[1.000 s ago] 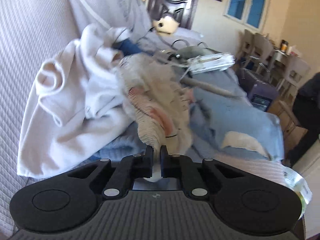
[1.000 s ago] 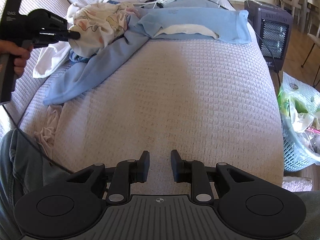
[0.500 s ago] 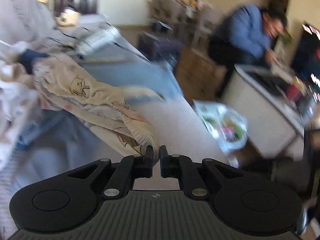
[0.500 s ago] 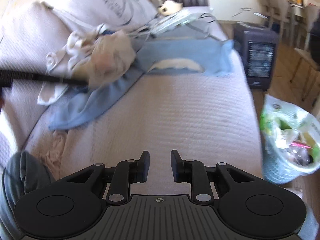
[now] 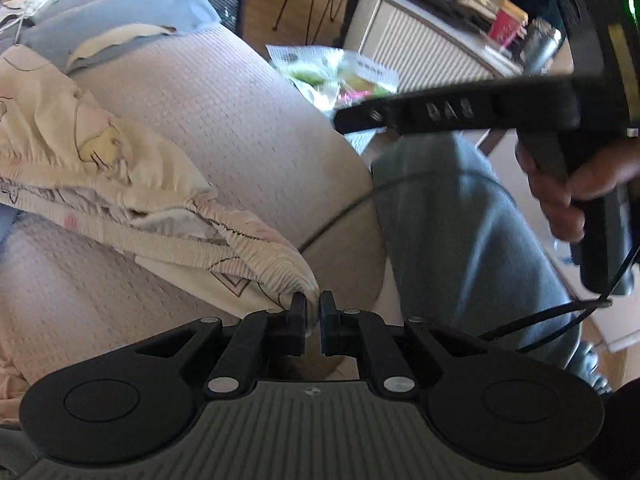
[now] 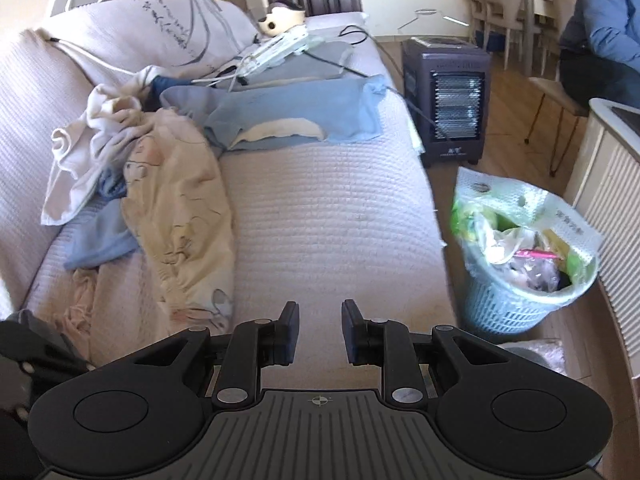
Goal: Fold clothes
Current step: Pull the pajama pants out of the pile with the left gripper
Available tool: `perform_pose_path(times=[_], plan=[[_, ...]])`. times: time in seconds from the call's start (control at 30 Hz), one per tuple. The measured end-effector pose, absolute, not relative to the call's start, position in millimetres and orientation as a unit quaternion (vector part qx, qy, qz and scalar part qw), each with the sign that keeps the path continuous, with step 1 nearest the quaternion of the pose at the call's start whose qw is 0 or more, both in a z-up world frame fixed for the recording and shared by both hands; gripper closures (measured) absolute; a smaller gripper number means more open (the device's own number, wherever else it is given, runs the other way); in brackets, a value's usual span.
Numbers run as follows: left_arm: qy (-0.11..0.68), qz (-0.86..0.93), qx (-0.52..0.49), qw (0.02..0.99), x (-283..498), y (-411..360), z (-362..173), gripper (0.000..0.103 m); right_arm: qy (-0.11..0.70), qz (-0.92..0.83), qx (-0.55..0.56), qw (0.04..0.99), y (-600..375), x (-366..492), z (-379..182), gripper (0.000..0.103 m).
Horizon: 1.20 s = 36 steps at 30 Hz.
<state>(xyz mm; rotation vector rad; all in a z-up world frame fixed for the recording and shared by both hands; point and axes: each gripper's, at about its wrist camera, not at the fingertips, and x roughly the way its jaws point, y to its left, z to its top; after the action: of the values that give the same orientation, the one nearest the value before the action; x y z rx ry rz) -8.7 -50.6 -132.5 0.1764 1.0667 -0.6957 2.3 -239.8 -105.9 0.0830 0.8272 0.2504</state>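
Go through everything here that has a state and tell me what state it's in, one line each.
Left tongs: shut on the cream printed garment's ribbed edge.
Right tongs: open, empty.
Cream printed garment: unfolded, stretched across the sofa.
Blue garment: spread out, unfolded.
White garment: crumpled.
Laundry basket: full.

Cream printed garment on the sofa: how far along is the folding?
Barely started. Done: the cream printed garment is dragged out of the pile and lies stretched along the sofa. In hand: the left claw is shut on its ribbed hem; the right claw is open and empty. Left: no fold is made, and the white top and blue garment lie crumpled.
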Motion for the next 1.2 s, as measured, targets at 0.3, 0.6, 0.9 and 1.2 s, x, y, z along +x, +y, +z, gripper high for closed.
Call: perform_pose_path(times=[0.3,0.6,0.9,1.2], plan=[[0.523,-0.289,0.085,0.797,-1,-52,-168,0.096,0.408,0.147,0.027,0.901,-224,2,-108,0.079],[0.53,-0.279,0.077,0.797,7,-58,-189,0.092,0.418,0.14,0.032,0.897,-225,6,-113,0.079],[0.529,-0.265,0.059,0.804,7,-57,-196,0.091,0.424,0.147,0.032,0.893,-221,9,-116,0.079],[0.538,-0.253,0.017,0.804,12,-47,-203,0.091,0.426,0.149,0.031,0.892,-219,7,-118,0.079]])
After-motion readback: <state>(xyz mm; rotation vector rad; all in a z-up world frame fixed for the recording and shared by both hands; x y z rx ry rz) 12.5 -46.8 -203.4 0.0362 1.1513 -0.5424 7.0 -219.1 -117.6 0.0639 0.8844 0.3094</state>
